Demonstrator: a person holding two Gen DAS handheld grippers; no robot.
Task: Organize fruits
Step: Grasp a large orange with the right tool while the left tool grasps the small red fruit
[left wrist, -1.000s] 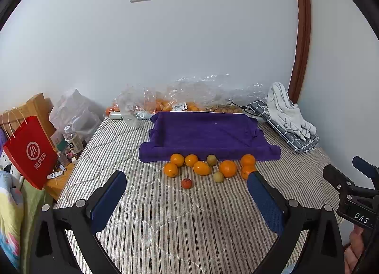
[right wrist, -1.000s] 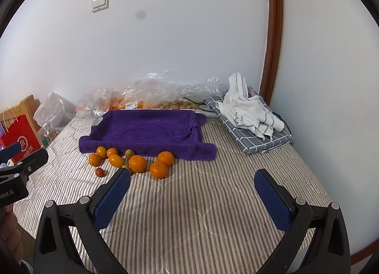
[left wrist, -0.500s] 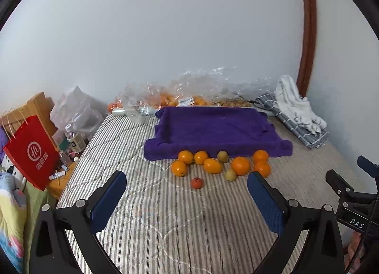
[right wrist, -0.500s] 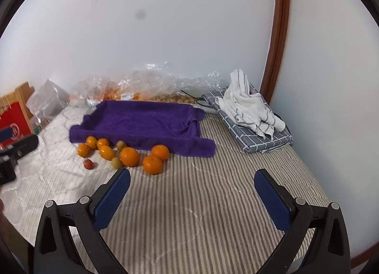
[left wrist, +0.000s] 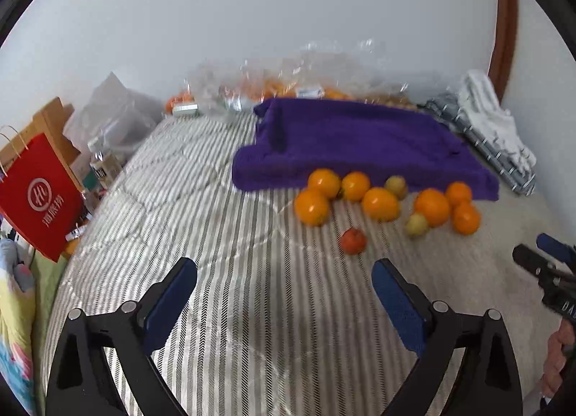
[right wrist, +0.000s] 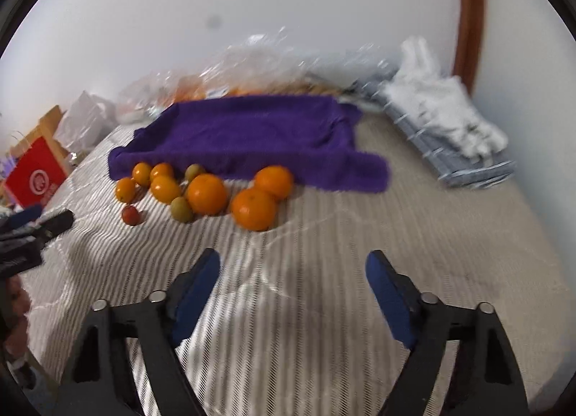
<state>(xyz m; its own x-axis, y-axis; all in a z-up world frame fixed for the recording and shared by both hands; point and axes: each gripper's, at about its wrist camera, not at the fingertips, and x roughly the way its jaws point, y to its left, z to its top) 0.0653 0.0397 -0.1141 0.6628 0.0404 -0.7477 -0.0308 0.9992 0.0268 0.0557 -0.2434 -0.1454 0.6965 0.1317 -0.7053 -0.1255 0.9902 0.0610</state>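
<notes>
Several oranges [left wrist: 312,206] [right wrist: 253,209], two small greenish-yellow fruits [left wrist: 417,224] [right wrist: 181,209] and one small red fruit [left wrist: 353,241] [right wrist: 130,215] lie in a loose cluster on the striped bed cover [left wrist: 223,236], just in front of a purple towel [left wrist: 352,142] [right wrist: 252,135]. My left gripper [left wrist: 284,275] is open and empty, above the cover short of the red fruit. My right gripper [right wrist: 293,268] is open and empty, just short of the nearest orange. Each gripper shows at the edge of the other's view.
Clear plastic bags with more fruit [left wrist: 288,88] lie along the wall behind the towel. A white cloth on a folded checked cloth [right wrist: 446,128] lies at the right. A red paper bag [left wrist: 39,196], a bottle [left wrist: 102,167] and clutter stand off the bed's left edge.
Both grippers have moved forward and down toward the fruit cluster, which now looks larger and nearer. Both stay open. The fruits have not moved.
</notes>
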